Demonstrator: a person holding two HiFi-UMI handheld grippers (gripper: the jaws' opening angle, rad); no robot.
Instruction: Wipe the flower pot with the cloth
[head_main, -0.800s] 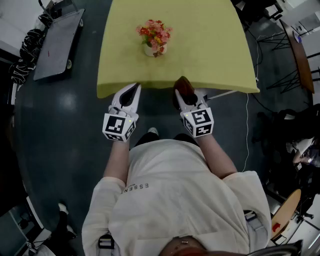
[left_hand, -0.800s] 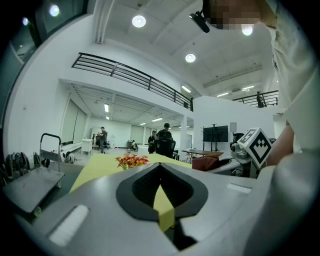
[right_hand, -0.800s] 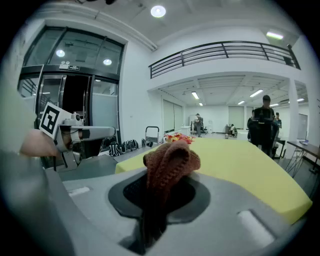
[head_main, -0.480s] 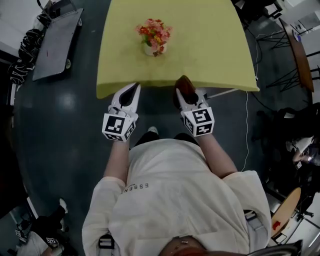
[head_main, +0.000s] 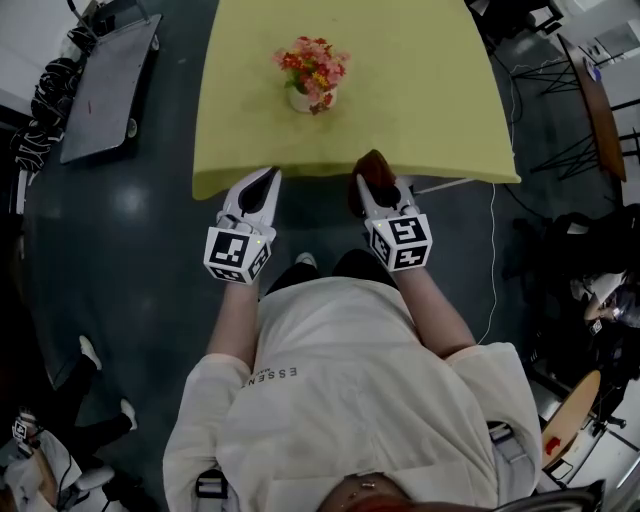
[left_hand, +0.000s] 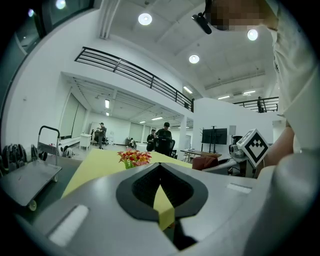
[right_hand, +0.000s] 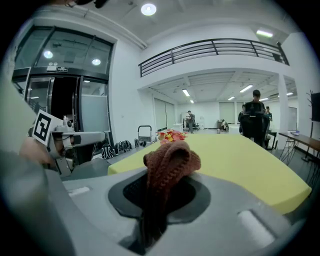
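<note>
Showing both forearms stretched forward from the body, with the two grippers side by side at the near edge of the table (head_main: 430, 90). The left gripper (head_main: 267, 180) points level, its tips just over the table's edge and its marker cube (head_main: 238, 255) towards the person. In the left gripper view, the left gripper (left_hand: 161, 192) is clenched: the jaws meet at the tip with nothing between them, and only the yellow tabletop (left_hand: 95, 162) shows through the oval gap behind the tips. The right gripper (head_main: 381, 190) tips a little downward, and its cube (head_main: 400, 243) also faces the person. Its jaws are clamped on the cloth (head_main: 371, 172), a brown knitted piece. In the right gripper view, the cloth (right_hand: 169, 165) bunches in a loop above the right gripper (right_hand: 154, 205) and runs down between the pads.

The pot (head_main: 300, 101), pale and small, stands upright on the table, towards its left side and well apart from both grippers. It holds a bunch of flowers (head_main: 313, 66) in orange, red and pink. Both gripper views show the flowers (left_hand: 134, 157) (right_hand: 172, 135) ahead, beyond the jaws. A flat cart (head_main: 108, 88) stands on the dark floor to the left of the table.
</note>
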